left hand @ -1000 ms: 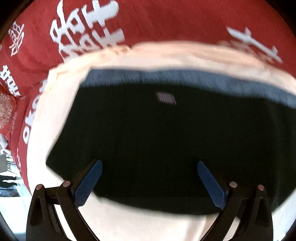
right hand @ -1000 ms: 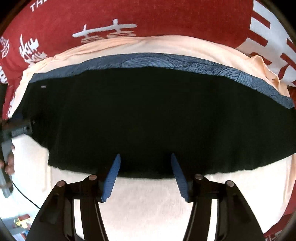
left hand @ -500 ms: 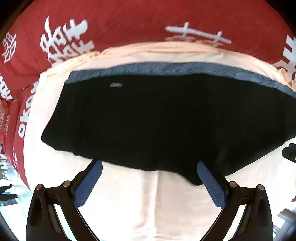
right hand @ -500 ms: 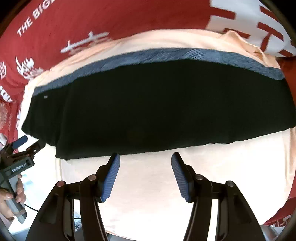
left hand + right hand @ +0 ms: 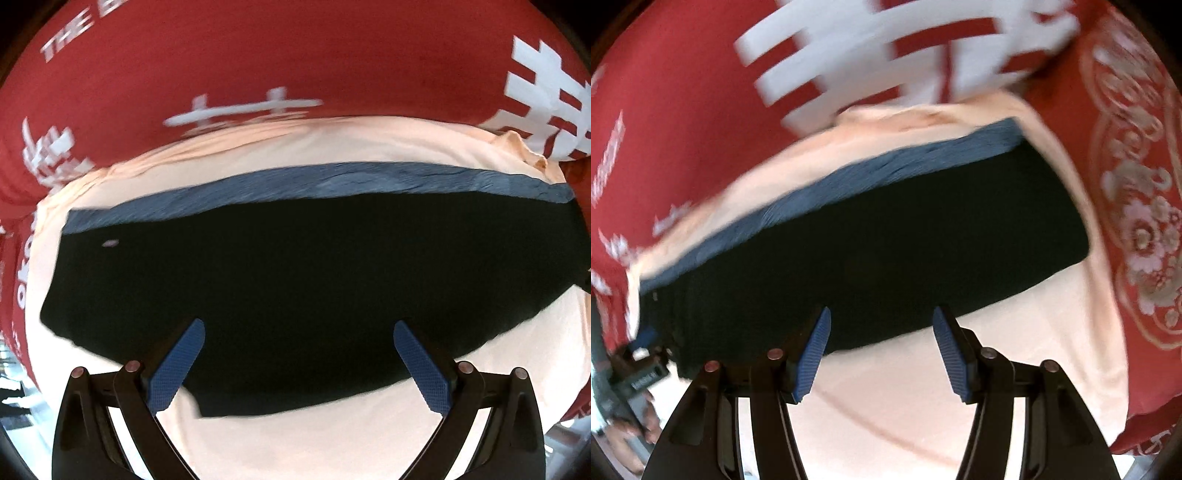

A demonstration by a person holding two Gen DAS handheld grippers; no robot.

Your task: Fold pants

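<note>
Only "THE" reads on red cloth (image 5: pixel 295 66); both grippers' fingers (image 5: pixel 181 365) gape, empty, over pants (image 5: pixel 295 277).

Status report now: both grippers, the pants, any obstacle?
Left gripper open, empty. Right gripper open, empty. Black pants flat on peach cloth, grey waistband on far side. Nothing in the way.

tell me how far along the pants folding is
Done, it seems: the pants lie flat as one wide black block on the peach cloth, grey-blue band along the far edge. In hand: nothing. The left gripper and right gripper are both open and empty at the near edge. Left: probably at least one more fold to shorten the block, though how many folds are already in cannot be told.
</note>
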